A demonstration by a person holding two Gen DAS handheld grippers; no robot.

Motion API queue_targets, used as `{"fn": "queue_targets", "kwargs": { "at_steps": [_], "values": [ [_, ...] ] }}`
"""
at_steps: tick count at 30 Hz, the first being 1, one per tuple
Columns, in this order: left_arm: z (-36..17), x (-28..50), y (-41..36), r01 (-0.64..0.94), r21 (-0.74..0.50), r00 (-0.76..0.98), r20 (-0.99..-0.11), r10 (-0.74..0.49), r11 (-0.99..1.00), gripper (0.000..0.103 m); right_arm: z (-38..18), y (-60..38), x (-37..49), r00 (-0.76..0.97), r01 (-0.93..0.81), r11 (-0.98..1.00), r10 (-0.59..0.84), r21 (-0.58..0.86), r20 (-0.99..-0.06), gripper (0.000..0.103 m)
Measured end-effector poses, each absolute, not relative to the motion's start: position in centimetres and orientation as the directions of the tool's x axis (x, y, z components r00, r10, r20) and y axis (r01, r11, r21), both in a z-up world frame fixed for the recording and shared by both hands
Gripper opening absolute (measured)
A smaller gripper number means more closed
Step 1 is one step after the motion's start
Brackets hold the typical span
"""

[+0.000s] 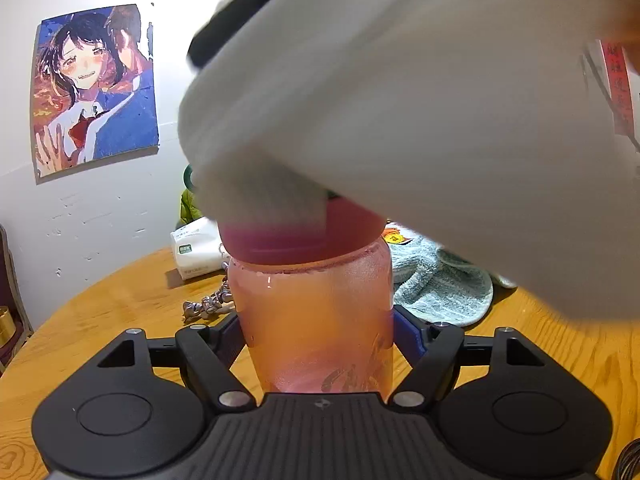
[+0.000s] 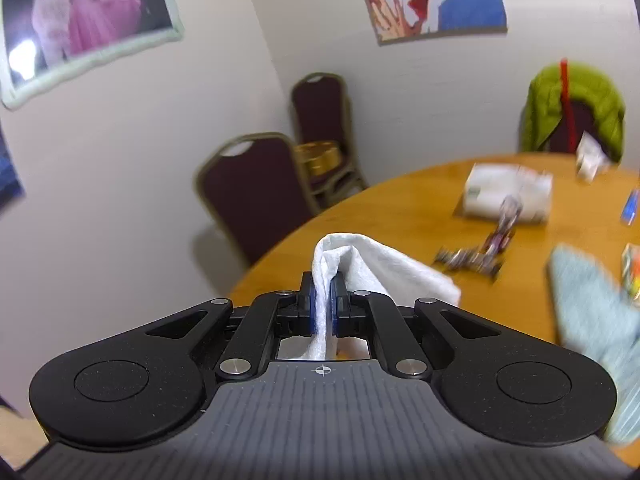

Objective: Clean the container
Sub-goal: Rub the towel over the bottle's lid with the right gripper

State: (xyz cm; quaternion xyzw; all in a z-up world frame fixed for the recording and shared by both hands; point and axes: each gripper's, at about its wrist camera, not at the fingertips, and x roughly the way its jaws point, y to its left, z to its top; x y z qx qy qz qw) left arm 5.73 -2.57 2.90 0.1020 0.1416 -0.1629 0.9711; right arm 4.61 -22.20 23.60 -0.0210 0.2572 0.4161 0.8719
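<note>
A translucent pink container with a magenta lid stands upright between the fingers of my left gripper, which is shut on its sides. A blurred white paper towel covers the lid from above and fills the upper right of the left wrist view. In the right wrist view, my right gripper is shut on a folded white paper towel, held over the round wooden table. The container is hidden in the right wrist view.
On the table lie a tissue pack, a small metal figurine and a light blue towel. Dark red chairs stand by the wall, one with a green jacket. Posters hang on the wall.
</note>
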Motion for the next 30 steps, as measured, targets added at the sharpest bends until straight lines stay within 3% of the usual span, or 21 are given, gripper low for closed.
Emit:
{"fn": "queue_targets", "kwargs": {
  "at_steps": [5, 10, 21, 30],
  "values": [
    [3.0, 5.8, -2.5, 0.343, 0.142, 0.906, -0.310, -0.287, 0.929, 0.073, 23.1, -20.5, 6.2, 0.718, -0.616, 0.782, 0.512, -0.089, -0.472, 0.007],
    [3.0, 5.6, -2.8, 0.341, 0.140, 0.906, -0.312, -0.285, 0.930, 0.073, 21.9, -22.5, 5.0, 0.717, -0.590, 0.799, 0.449, -0.120, -0.533, 0.007],
    [3.0, 5.6, -2.7, 0.341, 0.140, 0.906, -0.312, -0.285, 0.930, 0.073, 21.5, -21.2, -2.6, 0.680, -0.708, 0.652, 0.525, -0.272, -0.512, 0.010],
    [2.9, 5.5, -2.6, 0.340, 0.140, 0.907, -0.312, -0.284, 0.930, 0.073, 23.0, -16.0, 2.7, 0.706, -0.690, 0.658, 0.517, -0.303, -0.484, 0.009]
  ]
}}
